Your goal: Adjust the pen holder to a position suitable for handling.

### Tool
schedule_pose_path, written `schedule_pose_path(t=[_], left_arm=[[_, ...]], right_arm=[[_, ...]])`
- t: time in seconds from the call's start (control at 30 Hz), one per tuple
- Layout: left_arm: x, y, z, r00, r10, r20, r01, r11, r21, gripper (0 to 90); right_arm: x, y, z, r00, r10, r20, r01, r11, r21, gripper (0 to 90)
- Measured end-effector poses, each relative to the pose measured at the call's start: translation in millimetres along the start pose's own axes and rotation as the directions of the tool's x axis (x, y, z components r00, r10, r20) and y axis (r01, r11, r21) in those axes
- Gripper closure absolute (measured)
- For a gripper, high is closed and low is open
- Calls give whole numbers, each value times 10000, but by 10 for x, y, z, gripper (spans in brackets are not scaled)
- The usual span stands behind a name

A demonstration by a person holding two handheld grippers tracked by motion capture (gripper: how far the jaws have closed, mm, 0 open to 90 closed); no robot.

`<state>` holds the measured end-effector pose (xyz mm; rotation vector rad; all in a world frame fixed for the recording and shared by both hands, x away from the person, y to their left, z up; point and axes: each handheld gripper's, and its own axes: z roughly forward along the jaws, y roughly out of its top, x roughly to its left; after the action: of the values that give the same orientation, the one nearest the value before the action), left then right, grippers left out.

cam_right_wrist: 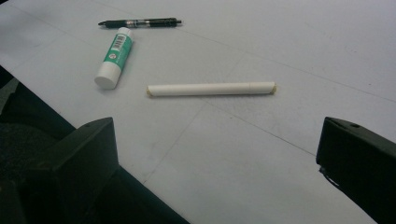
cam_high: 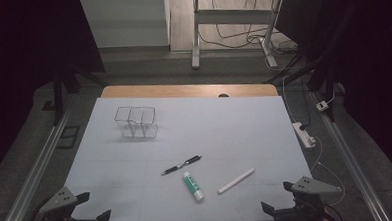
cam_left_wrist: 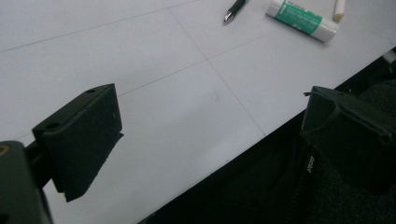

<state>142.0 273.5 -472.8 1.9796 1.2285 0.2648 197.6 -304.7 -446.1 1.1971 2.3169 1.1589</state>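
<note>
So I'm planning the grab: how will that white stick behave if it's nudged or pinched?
The white stick looks round and smooth, so it will probably roll sideways when nudged. It lies straight, so it is likely stiff, and being thin, probably light.

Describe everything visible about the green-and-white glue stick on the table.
The green-and-white cylindrical glue stick lies flat on the white table sheet, between the black pen and the white paper-like rolled stick, touching neither. In the right gripper view its body carries a green label with a white barcode patch, and the plain white cap end points toward the table's near edge. It looks like smooth plastic, closed. Neither tool touches it.
</note>
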Motion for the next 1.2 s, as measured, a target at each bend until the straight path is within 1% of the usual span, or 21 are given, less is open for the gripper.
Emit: schedule_pose_path(t=[0.03,0.07,0.1,0.17,0.2,0.3,0.43,0.57,0.67,0.73,0.87,0.97,1.1,1.17,1.2], left_arm=[[-3,2,4,10000,25,-33,-25,10000,50,56],[-6,3,7,10000,37,-54,-36,10000,80,58],[-7,4,7,10000,37,-60,-37,10000,85,58],[-8,4,9,10000,33,-63,-32,10000,72,58],[-8,6,8,10000,25,-55,-24,10000,54,58],[-10,6,8,10000,34,-73,-33,10000,66,56],[-13,6,4,9999,68,-96,-68,9999,75,46],[-23,9,12,9996,95,-262,-92,9999,144,34],[-38,17,27,9992,180,-366,-169,9994,304,14],[-55,24,41,9984,309,-476,-288,9986,440,9],[-56,28,46,9983,302,-489,-278,9984,492,1],[-40,30,42,9990,173,-421,-153,9987,479,1],[-13,29,26,9996,-36,-288,46,9994,345,2],[-6,37,25,9995,-3,-306,14,9993,363,2],[-3,50,28,9998,108,-187,-100,9992,399,5]], right_arm=[[0,0,0,10000,0,0,0,10000,0,0],[11,2,3,9998,-49,178,49,10000,18,0],[15,4,6,9997,-77,248,75,9999,87,0],[20,5,19,9995,-119,285,114,9998,184,0],[26,5,21,9991,-180,378,172,9996,213,0],[37,3,22,9985,-252,490,241,9995,222,0],[32,5,26,9991,-203,372,195,9995,239,0],[35,8,38,9993,-224,305,215,9993,296,0],[33,11,45,9994,-216,261,206,9990,389,0],[28,11,45,9996,-180,237,170,9990,408,0],[25,12,50,9997,-173,151,166,9988,453,0],[28,12,53,9997,-191,123,185,9987,470,0],[29,14,57,9997,-212,131,204,9983,547,0],[28,14,60,9997,-195,118,188,9983,557,0],[27,15,61,9998,-181,112,174,9982,568,0]])
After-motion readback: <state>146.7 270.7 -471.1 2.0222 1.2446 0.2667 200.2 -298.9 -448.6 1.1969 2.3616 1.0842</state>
